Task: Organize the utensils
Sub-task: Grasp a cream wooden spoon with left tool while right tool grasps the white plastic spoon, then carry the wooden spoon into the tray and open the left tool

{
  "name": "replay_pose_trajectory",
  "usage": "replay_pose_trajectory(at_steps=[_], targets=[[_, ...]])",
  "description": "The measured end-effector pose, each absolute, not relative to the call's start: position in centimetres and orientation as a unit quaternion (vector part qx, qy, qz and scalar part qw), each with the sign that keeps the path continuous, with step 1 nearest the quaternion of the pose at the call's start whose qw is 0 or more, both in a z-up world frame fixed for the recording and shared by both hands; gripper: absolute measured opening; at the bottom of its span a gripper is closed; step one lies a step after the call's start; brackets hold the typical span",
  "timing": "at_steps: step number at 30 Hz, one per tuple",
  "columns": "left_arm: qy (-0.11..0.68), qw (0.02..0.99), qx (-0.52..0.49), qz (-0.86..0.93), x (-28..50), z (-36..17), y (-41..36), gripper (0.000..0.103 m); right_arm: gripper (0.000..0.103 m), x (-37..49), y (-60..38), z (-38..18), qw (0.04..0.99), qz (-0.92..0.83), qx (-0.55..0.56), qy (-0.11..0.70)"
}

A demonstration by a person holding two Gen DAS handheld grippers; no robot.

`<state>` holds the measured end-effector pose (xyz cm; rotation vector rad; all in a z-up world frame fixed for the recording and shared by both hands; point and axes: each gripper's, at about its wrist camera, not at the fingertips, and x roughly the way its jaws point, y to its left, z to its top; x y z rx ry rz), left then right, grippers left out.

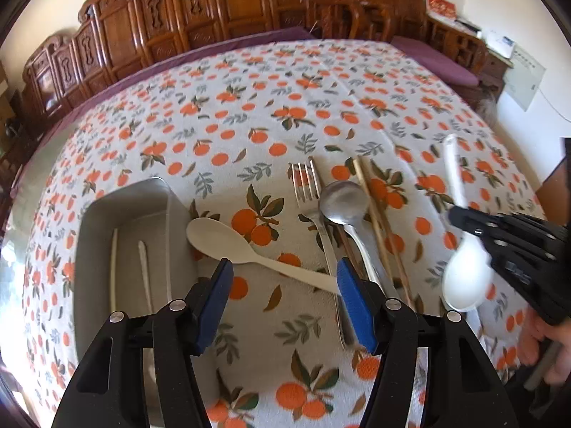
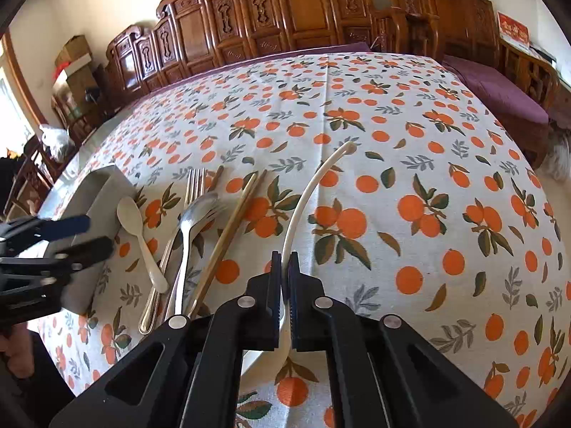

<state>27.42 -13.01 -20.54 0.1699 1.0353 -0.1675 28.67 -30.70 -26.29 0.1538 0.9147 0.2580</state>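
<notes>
My right gripper [image 2: 284,267] is shut on a white plastic spoon [image 2: 310,185], held above the table with its handle pointing away; the spoon also shows in the left wrist view [image 1: 465,278]. My left gripper [image 1: 282,274] is open and empty, above the handle of a cream spoon [image 1: 221,237]. A metal fork [image 1: 314,207], a metal spoon [image 1: 344,203] and wooden chopsticks [image 1: 378,221] lie side by side on the cloth. A grey tray [image 1: 89,242] at the left holds thin white sticks.
The table carries an orange-print cloth [image 2: 428,178]. Carved wooden furniture [image 2: 303,10] and a purple-cushioned bench [image 2: 499,96] stand behind it. Boxes [image 2: 75,60] are stacked at the far left.
</notes>
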Motion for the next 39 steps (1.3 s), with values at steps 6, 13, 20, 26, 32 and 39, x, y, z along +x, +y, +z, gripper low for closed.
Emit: replay_pose_trajectory(at_steps=[6,13,20,26,32,39], targets=[[0.538,0.839,0.059,-0.049,30.2,-23.1,-12.8,0.045,0.005,28.8,-30.8,-26.3,0.887,0.127,0.079,0.438],[0.567,0.821,0.058,-0.028,31.0,-24.7,-12.8,0.043,0.005,28.8,-30.9,-26.1,0.886,0.134,0.093,0.435],[0.578,0.814,0.056,-0.028,30.7,-24.9,-12.8,0.043,0.005,28.8,-30.9,-26.0,0.885,0.138,0.100,0.433],[0.578,0.814,0.037,-0.044,30.0,-24.8,-12.6,0.023,0.005,28.7,-30.7,-26.0,0.885,0.139,0.095,0.433],[0.580,0.811,0.044,-0.063,28.9,-24.7,-12.7,0.007,0.005,28.4,-30.0,-26.1,0.885,0.142,0.081,0.436],[0.559,0.824,0.058,-0.075,27.3,-23.0,-12.2,0.006,0.005,28.0,-29.6,-25.5,0.887,0.149,0.078,0.431]])
